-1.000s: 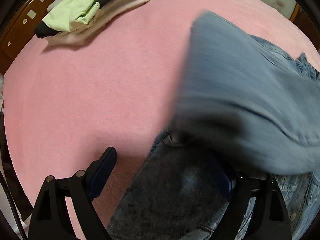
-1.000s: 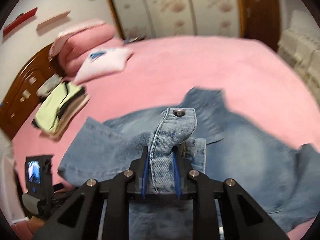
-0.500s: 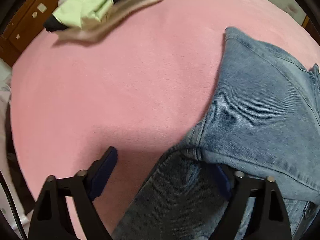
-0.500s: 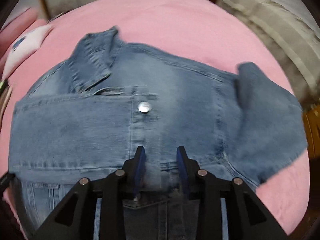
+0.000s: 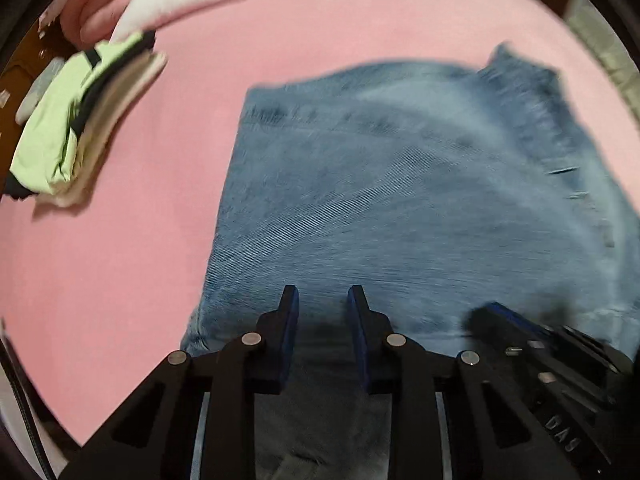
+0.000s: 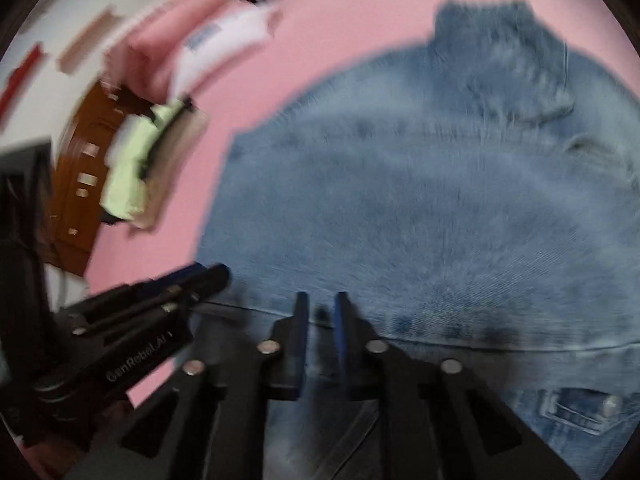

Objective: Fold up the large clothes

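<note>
So the denim jacket (image 5: 400, 200) is spread out mid-bed, collar toward the far edge, with a sleeve already folded across. The left gripper (image 5: 322, 300) has just been narrowed with nothing held, while the right gripper (image 6: 322, 304) is nearly closed and empty. A fresh grip near the hem is probably needed next.

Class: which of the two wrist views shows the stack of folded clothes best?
The left wrist view: the stack of folded clothes lies in full sight on the pink bedcover, its lime-green top and beige layers distinct. The right wrist view shows it blurred and smaller, beside the headboard.
</note>
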